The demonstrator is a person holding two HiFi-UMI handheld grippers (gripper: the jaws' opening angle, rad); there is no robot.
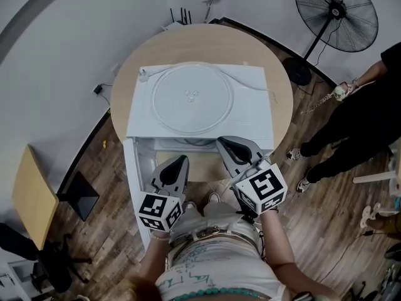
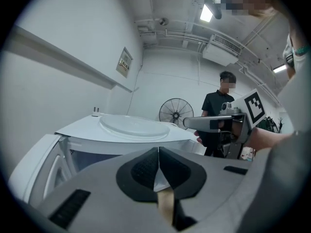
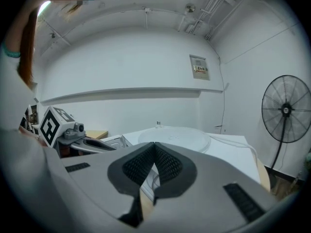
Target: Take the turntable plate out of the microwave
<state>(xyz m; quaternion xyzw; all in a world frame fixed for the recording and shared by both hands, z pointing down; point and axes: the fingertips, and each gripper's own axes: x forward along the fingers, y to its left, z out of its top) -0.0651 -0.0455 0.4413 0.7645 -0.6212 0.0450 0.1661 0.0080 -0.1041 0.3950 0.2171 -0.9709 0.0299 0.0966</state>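
Observation:
The clear glass turntable plate (image 1: 193,98) lies flat on top of the white microwave (image 1: 250,115), which stands on a round wooden table (image 1: 282,111). It also shows in the left gripper view, the plate (image 2: 131,126), and in the right gripper view, the plate (image 3: 175,139). The microwave door (image 1: 130,168) hangs open at the left. My left gripper (image 1: 182,160) is shut and empty in front of the open cavity. My right gripper (image 1: 223,144) is also shut and empty, level with the microwave's front edge. Both sets of pads meet with nothing between them.
A person in black (image 1: 357,118) stands to the right of the table. A black floor fan (image 1: 336,14) stands behind. A small wooden side table (image 1: 28,196) and a dark chair (image 1: 78,196) are on the left. A white cable (image 1: 250,86) lies across the microwave top.

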